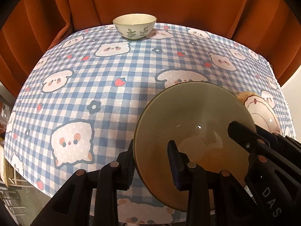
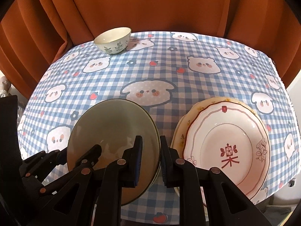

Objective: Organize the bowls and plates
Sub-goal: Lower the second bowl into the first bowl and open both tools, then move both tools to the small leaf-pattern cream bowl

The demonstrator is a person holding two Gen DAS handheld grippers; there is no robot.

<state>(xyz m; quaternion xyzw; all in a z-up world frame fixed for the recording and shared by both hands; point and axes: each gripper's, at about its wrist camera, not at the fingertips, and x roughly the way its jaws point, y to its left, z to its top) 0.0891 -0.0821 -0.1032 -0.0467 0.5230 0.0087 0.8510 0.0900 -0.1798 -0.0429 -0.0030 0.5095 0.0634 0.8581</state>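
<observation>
Bowl (image 1: 191, 116) in olive green is gripped at opposite rims near the table's (image 1: 112, 75) front edge: the right gripper (image 2: 149, 162) is clamped on its right rim, while the left gripper (image 1: 151, 163) straddles its left rim; whether its pads press cannot be told. Two stacked plates (image 2: 225, 146) lie beside it; a leaf-patterned bowl (image 1: 134, 27) stands at the far edge.

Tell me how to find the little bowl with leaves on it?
Look at the blue checked tablecloth, then go to its far edge by the orange curtain. The small bowl stands there alone, with green leaf sprigs painted outside, unlike the big plain bowl nearby.
</observation>
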